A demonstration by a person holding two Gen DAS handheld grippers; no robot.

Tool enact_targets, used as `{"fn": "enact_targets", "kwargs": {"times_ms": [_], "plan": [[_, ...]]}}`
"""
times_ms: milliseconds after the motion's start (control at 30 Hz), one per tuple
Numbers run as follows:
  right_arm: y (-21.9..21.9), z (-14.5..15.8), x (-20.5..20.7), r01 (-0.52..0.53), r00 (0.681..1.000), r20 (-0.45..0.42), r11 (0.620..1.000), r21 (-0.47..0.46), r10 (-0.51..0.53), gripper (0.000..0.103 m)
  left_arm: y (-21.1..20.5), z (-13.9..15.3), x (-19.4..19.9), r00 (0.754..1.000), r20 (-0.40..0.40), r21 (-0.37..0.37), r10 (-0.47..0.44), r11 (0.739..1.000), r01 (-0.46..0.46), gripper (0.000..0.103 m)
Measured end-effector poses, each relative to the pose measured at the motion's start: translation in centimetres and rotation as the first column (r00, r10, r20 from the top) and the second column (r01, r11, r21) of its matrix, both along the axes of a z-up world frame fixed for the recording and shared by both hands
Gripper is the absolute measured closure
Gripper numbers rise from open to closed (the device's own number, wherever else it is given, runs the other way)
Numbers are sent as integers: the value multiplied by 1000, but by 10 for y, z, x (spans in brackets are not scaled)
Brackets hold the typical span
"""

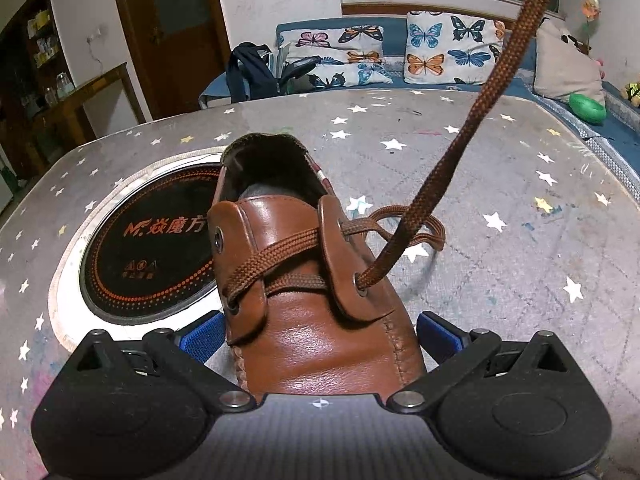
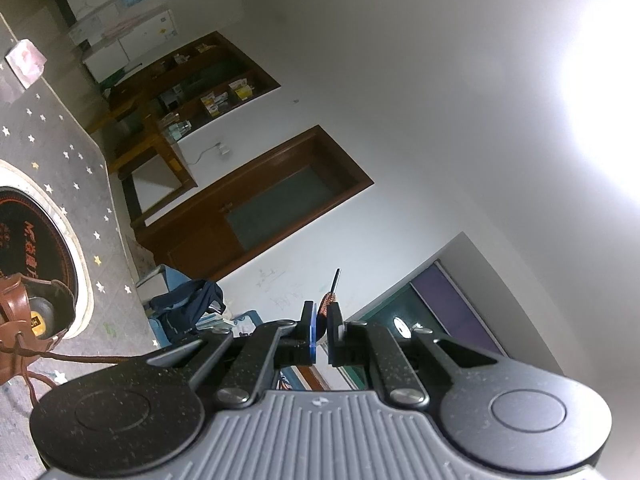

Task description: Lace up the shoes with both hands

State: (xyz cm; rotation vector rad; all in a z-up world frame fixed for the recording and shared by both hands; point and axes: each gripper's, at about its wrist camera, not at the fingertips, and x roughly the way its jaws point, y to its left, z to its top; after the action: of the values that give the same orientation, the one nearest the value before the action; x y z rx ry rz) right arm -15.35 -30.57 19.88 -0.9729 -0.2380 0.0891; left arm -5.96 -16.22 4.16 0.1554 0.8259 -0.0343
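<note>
We have the brown shoe (image 1: 304, 304) toe-near on the starry table cover (image 1: 500, 184), left gripper (image 1: 320, 340) straddling the toe, pads at both sides; can't tell if they actually press. Right gripper (image 2: 323, 330) is clamped on the lace (image 1: 460, 120) near its aglet, pulling it taut out of the near right eyelet (image 1: 362, 285). Step: drawing slack through. Next likely needs the tip threaded into the far left eyelet (image 1: 218, 237). The black hob (image 1: 160, 248) beside the shoe reads "魔方".

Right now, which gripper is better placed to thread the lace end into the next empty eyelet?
The right gripper. It is shut on the lace near its tip, with the strand pulled taut from the shoe. The left gripper straddles the shoe's toe and steadies it, so it is not free.
</note>
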Motion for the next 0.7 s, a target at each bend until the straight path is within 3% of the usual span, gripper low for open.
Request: {"fn": "enact_targets", "kwargs": {"times_ms": [200,467,700], "plan": [[1,0,-1,0,1000,1,1000,-4,0,99,4,3,-3,1000,5,-12,-6,1000,6,0],[1,0,4,-5,1000,-11,1000,-13,5,99,37,11,-13,1000,0,-129,-17,991,17,2],[1,-2,7,-16,999,-45,1000,-21,16,99,75,30,-25,999,23,-259,-40,965,44,22]]}}
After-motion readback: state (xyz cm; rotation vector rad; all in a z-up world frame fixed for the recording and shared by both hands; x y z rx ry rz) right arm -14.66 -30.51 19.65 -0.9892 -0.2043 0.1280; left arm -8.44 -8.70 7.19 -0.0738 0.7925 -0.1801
